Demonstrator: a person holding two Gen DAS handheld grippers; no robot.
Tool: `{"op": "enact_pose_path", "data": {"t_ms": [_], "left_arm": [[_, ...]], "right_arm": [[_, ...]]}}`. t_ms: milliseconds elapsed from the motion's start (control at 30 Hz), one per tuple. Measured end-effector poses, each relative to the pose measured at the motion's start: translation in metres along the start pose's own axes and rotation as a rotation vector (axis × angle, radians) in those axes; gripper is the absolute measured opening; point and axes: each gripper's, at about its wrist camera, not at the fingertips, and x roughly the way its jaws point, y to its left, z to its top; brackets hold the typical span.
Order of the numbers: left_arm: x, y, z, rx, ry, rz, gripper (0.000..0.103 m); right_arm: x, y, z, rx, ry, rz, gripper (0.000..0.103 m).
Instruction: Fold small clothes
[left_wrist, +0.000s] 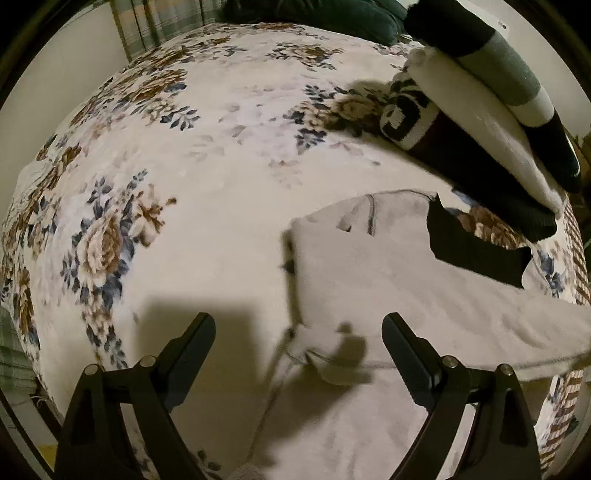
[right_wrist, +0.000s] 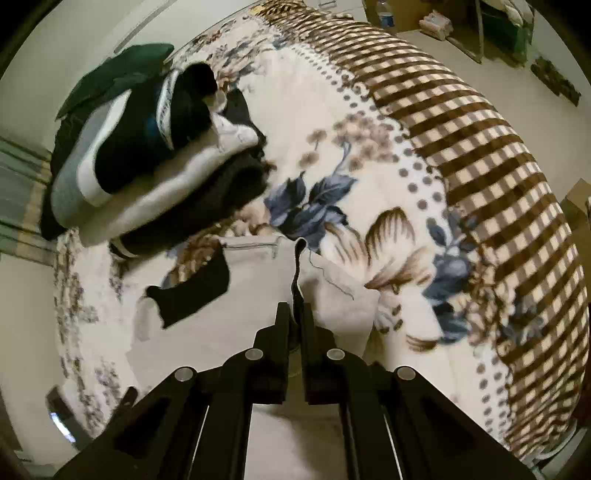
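Observation:
A small white garment (left_wrist: 388, 273) with a black patch (left_wrist: 476, 240) lies on the floral blanket (left_wrist: 184, 166). My left gripper (left_wrist: 299, 328) is open just above the garment's near-left corner, its fingers either side of a drawstring. In the right wrist view my right gripper (right_wrist: 295, 314) is shut on an edge of the white garment (right_wrist: 258, 280) and holds a fold of it up off the bed. The black patch (right_wrist: 195, 291) shows to the left of the fingers.
A stack of folded clothes (left_wrist: 491, 122), black, white and grey, sits at the far right of the bed; it also shows in the right wrist view (right_wrist: 147, 158). A dark green pillow (left_wrist: 332, 14) lies at the bed's head. The blanket's checked border (right_wrist: 480, 166) runs along the right edge.

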Motion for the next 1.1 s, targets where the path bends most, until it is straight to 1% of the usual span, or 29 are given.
{"op": "enact_pose_path", "data": {"t_ms": [67,167,233,267,300,333,367,400,433,467,500,533,600,700,800,833,867,900,933,1000,1033,1067,1100], "left_arm": [[0.001,0.003,0.003,-0.002,0.000,-0.004,0.092],[0.008,0.006,0.006,-0.003,0.009,-0.002,0.092],[0.015,0.006,0.008,-0.001,0.022,0.001,0.092],[0.018,0.006,0.009,0.001,0.030,0.004,0.092],[0.023,0.006,0.009,0.005,0.039,0.008,0.092],[0.026,0.005,0.010,0.010,0.043,0.011,0.092],[0.028,0.005,0.010,0.016,0.045,0.016,0.092],[0.030,0.004,0.010,0.022,0.047,0.021,0.092],[0.032,0.003,0.010,0.029,0.048,0.025,0.092],[0.033,0.003,0.010,0.030,0.049,0.026,0.092],[0.034,0.004,0.010,0.030,0.050,0.025,0.092],[0.035,0.004,0.010,0.030,0.054,0.024,0.092],[0.038,0.002,0.011,0.035,0.062,0.018,0.092],[0.048,-0.003,0.014,0.063,0.071,0.042,0.092],[0.063,-0.005,0.016,0.115,0.087,0.112,0.092],[0.068,-0.001,0.017,0.124,0.092,0.136,0.094],[0.070,0.004,0.018,0.123,0.094,0.147,0.094],[0.073,0.011,0.020,0.119,0.098,0.160,0.094],[0.076,0.019,0.021,0.112,0.101,0.174,0.094],[0.080,0.035,0.024,0.100,0.111,0.220,0.094],[0.082,0.046,0.025,0.074,0.127,0.223,0.094],[0.081,0.053,0.026,0.051,0.136,0.208,0.094],[0.077,0.061,0.027,0.016,0.138,0.177,0.094]], "right_arm": [[-0.008,-0.002,0.003,0.007,0.012,-0.001,0.005],[-0.002,-0.016,0.002,0.030,0.081,-0.009,0.005],[0.011,-0.029,-0.003,0.048,0.129,-0.033,0.005],[0.023,-0.036,-0.006,0.062,0.175,-0.030,0.005],[0.032,-0.044,-0.009,0.087,0.197,-0.032,0.005],[0.039,-0.048,-0.011,0.100,0.211,-0.022,0.006],[0.047,-0.054,-0.014,0.108,0.238,-0.002,0.006],[0.056,-0.059,-0.016,0.120,0.270,-0.001,0.008],[0.063,-0.066,-0.017,0.142,0.291,-0.012,0.015],[0.066,-0.073,-0.019,0.166,0.295,-0.012,0.020],[0.065,-0.078,-0.020,0.187,0.282,0.003,0.030],[0.062,-0.082,-0.020,0.205,0.261,0.015,0.042],[0.053,-0.089,-0.022,0.238,0.216,0.044,0.055],[0.053,-0.092,-0.026,0.266,0.215,0.080,0.056],[0.059,-0.093,-0.029,0.275,0.234,0.083,0.056],[0.059,-0.091,-0.028,0.269,0.227,0.084,0.054],[0.057,-0.088,-0.027,0.257,0.213,0.083,0.050],[0.054,-0.085,-0.023,0.235,0.196,0.070,0.036],[0.051,-0.081,-0.021,0.208,0.181,0.055,0.029],[0.048,-0.073,-0.014,0.178,0.170,0.058,0.029],[0.048,-0.071,-0.012,0.169,0.176,0.058,0.030],[0.049,-0.069,-0.010,0.167,0.188,0.058,0.030],[0.050,-0.069,-0.009,0.171,0.199,0.066,0.030]]}}
